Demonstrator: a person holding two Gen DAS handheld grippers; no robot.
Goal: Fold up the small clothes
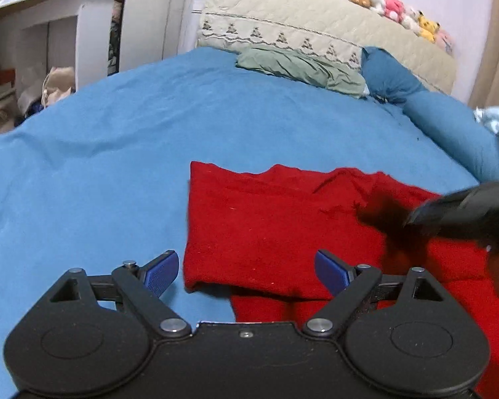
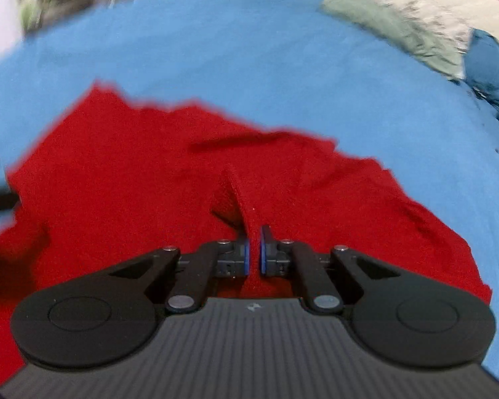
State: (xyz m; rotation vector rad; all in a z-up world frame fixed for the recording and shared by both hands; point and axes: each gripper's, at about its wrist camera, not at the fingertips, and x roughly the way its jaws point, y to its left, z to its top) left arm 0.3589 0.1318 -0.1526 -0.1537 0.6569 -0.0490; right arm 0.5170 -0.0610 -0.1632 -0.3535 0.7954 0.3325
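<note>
Right fingers (image 2: pixel 246 256) pinch a red garment (image 2: pixel 133 173) fold, seemingly, through blur; left fingers (image 1: pixel 163 272) apart.

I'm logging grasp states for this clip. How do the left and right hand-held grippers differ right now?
The left hand-held gripper has its jaws spread wide and holds nothing, while the right hand-held gripper is shut on a pinched ridge of the red garment. The left one sits by the garment's folded left edge; the right one is over its rumpled right part. The right view is motion-blurred, the left is sharp. Both are black with blue pads, above the blue bedsheet.
</note>
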